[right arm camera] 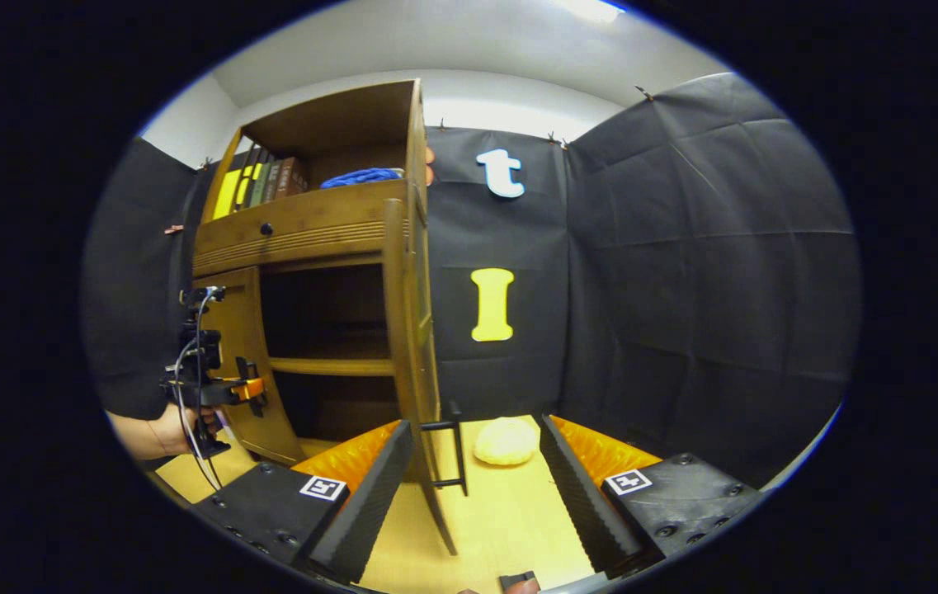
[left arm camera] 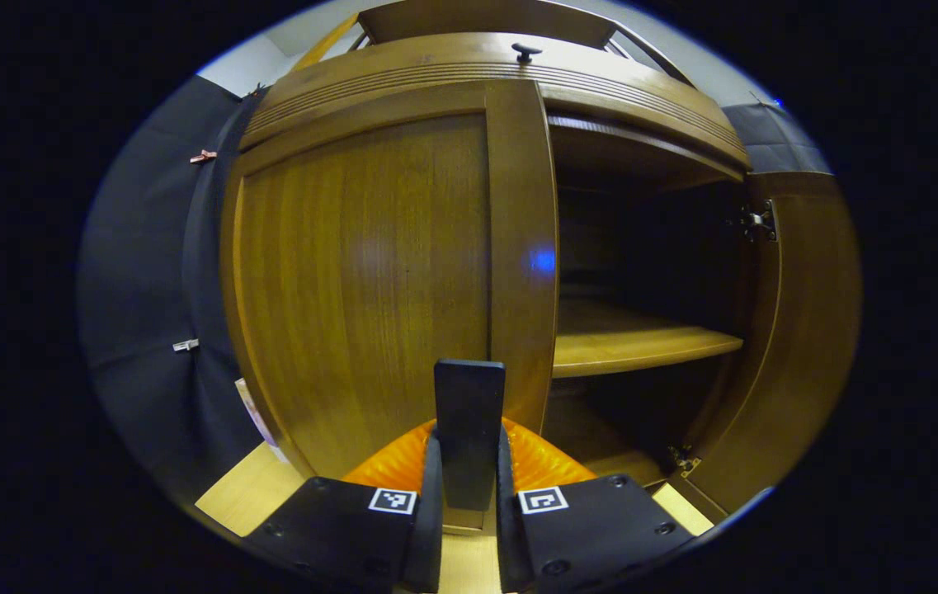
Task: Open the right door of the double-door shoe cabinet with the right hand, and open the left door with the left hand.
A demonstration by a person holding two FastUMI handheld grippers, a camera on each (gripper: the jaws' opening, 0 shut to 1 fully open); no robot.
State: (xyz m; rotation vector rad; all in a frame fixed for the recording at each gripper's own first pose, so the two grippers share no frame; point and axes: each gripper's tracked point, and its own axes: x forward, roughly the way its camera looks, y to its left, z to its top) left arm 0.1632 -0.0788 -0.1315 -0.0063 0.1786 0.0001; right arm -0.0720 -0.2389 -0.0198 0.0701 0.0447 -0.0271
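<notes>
Now: left tongs (left arm camera: 469, 388) clenched on left door handle (left arm camera: 469, 429) | right tongs (right arm camera: 473, 462) released | right door (right arm camera: 417, 330) open.

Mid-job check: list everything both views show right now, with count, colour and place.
Shoe cabinet: one, brown wood.
Left door: one, brown, closed.
Right door: one, brown, open.
Left handle: one, black.
Right handle: one, black.
Shelf: one, pale wood, inside.
Knob: one, dark, above doors.
Books: several, yellow and dark, top.
Bundle: one, blue, beside books.
Lump: one, pale yellow, beside right door.
Hand: one, holding left tool.
Left tool: shut on left handle.
Right tool: open around right handle.
</notes>
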